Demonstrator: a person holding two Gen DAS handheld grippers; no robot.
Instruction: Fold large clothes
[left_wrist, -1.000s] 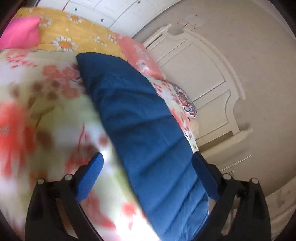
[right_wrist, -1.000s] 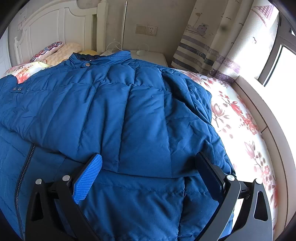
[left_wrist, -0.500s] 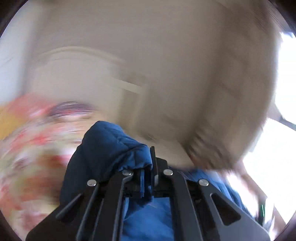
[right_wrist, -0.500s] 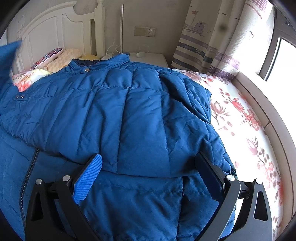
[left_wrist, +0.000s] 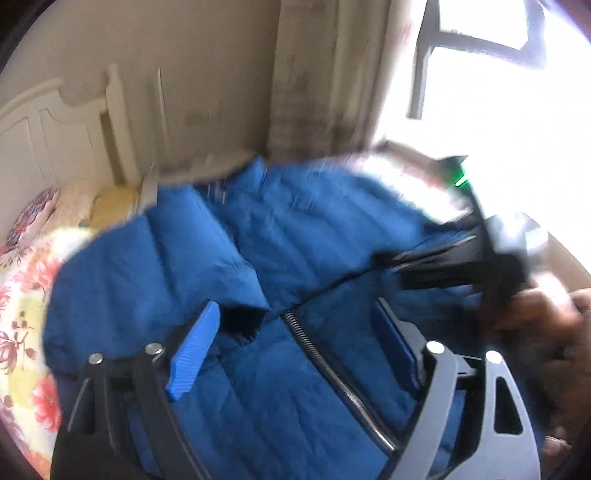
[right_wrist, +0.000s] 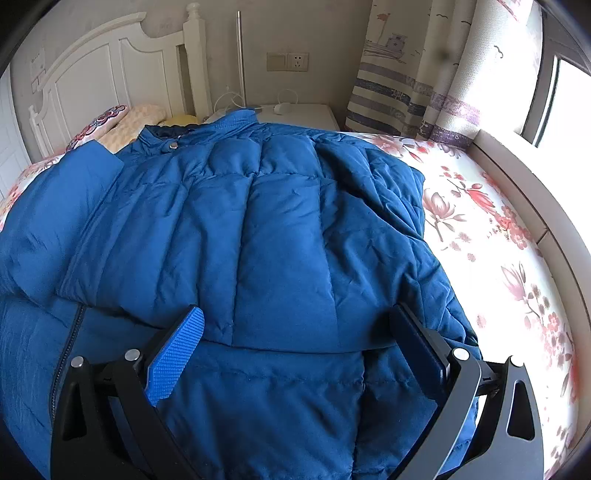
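While flat on bed (right_wrist: 491, 236): one blue jacket (right_wrist: 280, 240), two grippers.

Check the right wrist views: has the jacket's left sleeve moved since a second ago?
Yes. The sleeve now lies folded across the jacket, ending just below the headboard; before, it was outside that view.

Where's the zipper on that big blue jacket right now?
In the left wrist view the zipper runs diagonally between the open fingers of the left gripper, down the blue jacket on the floral bed. In the right wrist view it shows at far left.
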